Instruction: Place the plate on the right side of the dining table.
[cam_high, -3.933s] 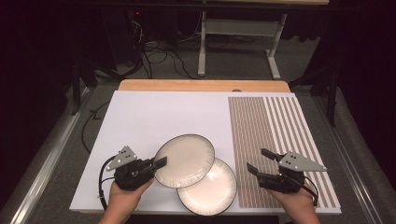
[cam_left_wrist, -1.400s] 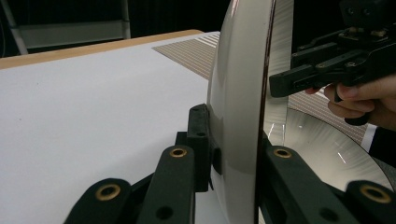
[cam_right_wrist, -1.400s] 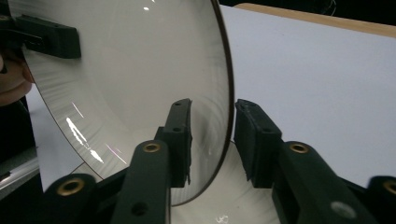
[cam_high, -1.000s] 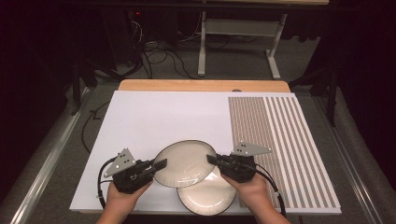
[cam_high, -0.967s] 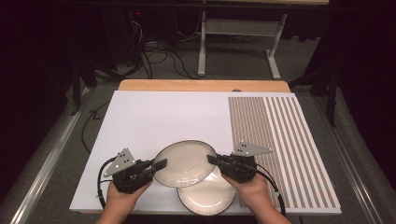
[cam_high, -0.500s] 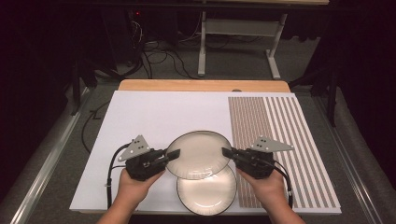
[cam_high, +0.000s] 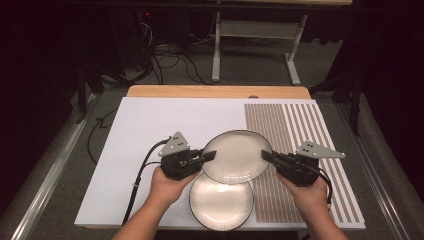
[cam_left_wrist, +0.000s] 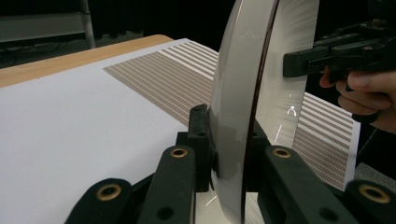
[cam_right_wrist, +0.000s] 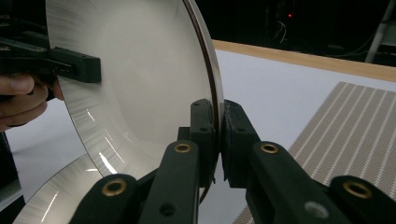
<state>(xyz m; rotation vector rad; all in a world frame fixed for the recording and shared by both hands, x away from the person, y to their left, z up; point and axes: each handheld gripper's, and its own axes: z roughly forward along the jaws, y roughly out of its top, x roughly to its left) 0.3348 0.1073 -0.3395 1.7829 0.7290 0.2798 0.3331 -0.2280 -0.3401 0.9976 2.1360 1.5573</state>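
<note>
Two cream plates with dark rims are in play. The upper plate (cam_high: 238, 157) hangs above the white mat, gripped from both sides. My left gripper (cam_high: 209, 155) is shut on its left rim, my right gripper (cam_high: 267, 156) on its right rim. In the left gripper view the upper plate (cam_left_wrist: 243, 93) stands edge-on between the pads of my left gripper (cam_left_wrist: 229, 154), with the other gripper on its far rim. The right gripper view shows my right gripper (cam_right_wrist: 218, 133) pinching the rim of the upper plate (cam_right_wrist: 135, 70). The lower plate (cam_high: 220, 202) lies flat on the mat, partly under the held one.
A white mat (cam_high: 150, 125) covers the table, with a brown striped mat (cam_high: 295, 130) on its right part. The wooden table edge (cam_high: 220, 91) runs along the back. Beyond it are metal legs and cables on the dark floor.
Both grippers have carried the upper plate up and away from me, toward the middle of the mat. More of the lower plate is uncovered. Earlier, only the left gripper held the plate.
</note>
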